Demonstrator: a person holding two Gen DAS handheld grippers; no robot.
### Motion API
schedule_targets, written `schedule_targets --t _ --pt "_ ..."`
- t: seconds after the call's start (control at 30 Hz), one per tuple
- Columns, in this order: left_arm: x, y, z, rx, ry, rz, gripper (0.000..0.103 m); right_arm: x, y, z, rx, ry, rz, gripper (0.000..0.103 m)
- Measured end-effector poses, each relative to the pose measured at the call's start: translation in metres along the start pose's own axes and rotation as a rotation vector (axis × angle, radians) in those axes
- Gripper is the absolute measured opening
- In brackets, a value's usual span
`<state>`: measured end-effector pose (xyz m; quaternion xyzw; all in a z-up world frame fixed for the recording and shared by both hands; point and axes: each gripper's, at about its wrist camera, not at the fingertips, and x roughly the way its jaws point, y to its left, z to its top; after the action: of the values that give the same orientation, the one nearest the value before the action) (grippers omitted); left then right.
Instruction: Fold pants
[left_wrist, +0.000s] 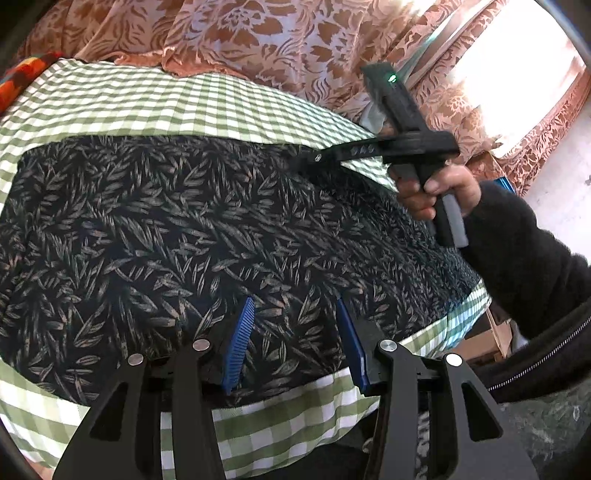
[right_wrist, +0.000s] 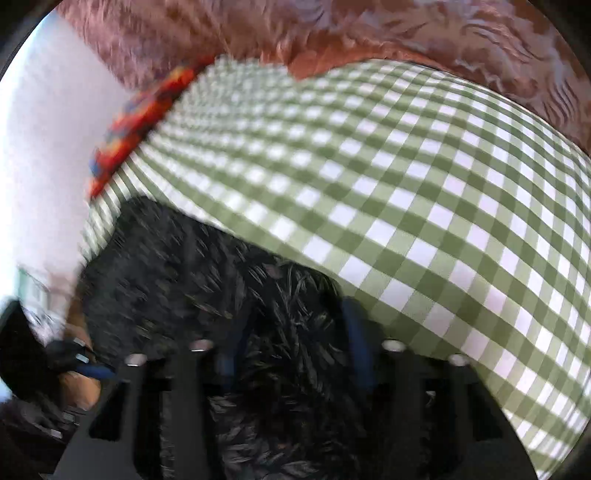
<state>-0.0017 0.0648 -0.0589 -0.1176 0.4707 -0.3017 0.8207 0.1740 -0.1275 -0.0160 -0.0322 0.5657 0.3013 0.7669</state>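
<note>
The pants (left_wrist: 177, 236) are black with a tan leaf print and lie spread flat on a green-and-white checked cloth (left_wrist: 147, 99). My left gripper (left_wrist: 293, 306) is open, its blue pads (left_wrist: 240, 343) apart just above the pants' near edge. My right gripper (left_wrist: 310, 158) is at the pants' far right edge, held by a hand in a black sleeve. In the blurred right wrist view the right gripper (right_wrist: 291, 325) is open, with the pants (right_wrist: 207, 277) lying between and under its fingers.
Orange floral curtains (left_wrist: 258, 33) hang behind the checked surface. A red-orange patterned cloth (left_wrist: 22, 77) lies at the far left corner, also shown in the right wrist view (right_wrist: 144, 122). A bright window (left_wrist: 509, 85) is at right, with cardboard (left_wrist: 491, 336) below the edge.
</note>
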Motion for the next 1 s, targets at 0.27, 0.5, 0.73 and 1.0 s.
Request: schedule_targets --t 0.27,0.5,0.73,1.0 --pt "-0.004 0.002 -0.012 -0.015 0.010 0.032 0.045 -0.001 -0.009 0.005 0.004 -0.084 -0.109 0.004" --pt "-0.079 0.050 -0.035 -0.309 -0.188 0.052 0.060 -0.021 -0.008 -0.007 0.058 -0.175 -0.108 0.030" --pt "-0.147 0.134 -0.075 -0.722 -0.408 0.131 0.069 -0.071 0.016 -0.035 0.102 -0.323 -0.020 0.046" --pt "-0.125 0.163 -0.066 -0.835 -0.357 0.100 0.073 -0.055 0.059 -0.078 0.061 -0.298 0.037 0.052"
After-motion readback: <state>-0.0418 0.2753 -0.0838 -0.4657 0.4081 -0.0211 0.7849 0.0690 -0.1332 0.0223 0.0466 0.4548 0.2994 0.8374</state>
